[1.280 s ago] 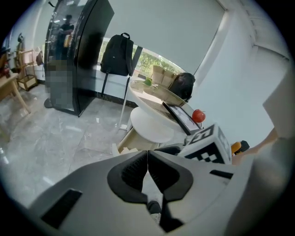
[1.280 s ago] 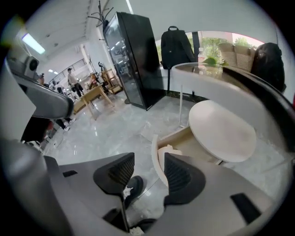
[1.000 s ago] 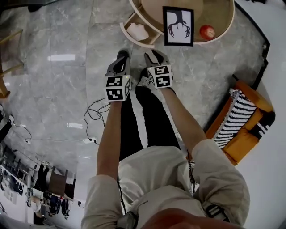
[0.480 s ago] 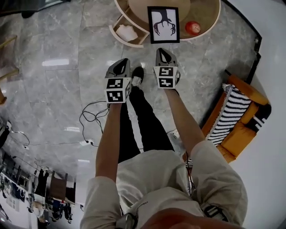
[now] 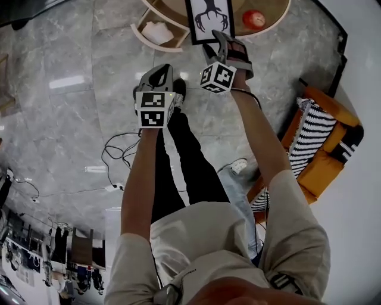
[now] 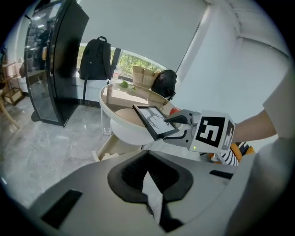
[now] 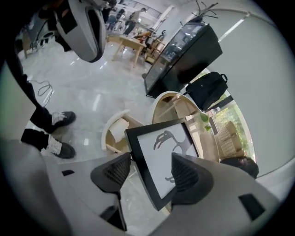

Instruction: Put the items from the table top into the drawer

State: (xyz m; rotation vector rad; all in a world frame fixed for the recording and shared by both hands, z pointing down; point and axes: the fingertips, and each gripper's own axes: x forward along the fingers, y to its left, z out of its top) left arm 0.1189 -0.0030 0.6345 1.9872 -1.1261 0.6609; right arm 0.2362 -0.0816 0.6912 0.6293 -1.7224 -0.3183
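The black-framed bird picture [image 7: 161, 152] stands on the round wooden table [image 5: 269, 7], top of the head view, its lower corner between the jaws of my right gripper [image 7: 150, 174], which have just been opening and press nothing yet. Pick-up step, I judge: close on the frame, then carry it to the open drawer [image 5: 143, 34] at upper left; my left gripper [image 6: 150, 186] is closed, empty

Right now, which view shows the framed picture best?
The right gripper view: the framed picture fills the centre, its drawing clear. The head view crops the picture at the top edge; the left gripper view shows it small and tilted.
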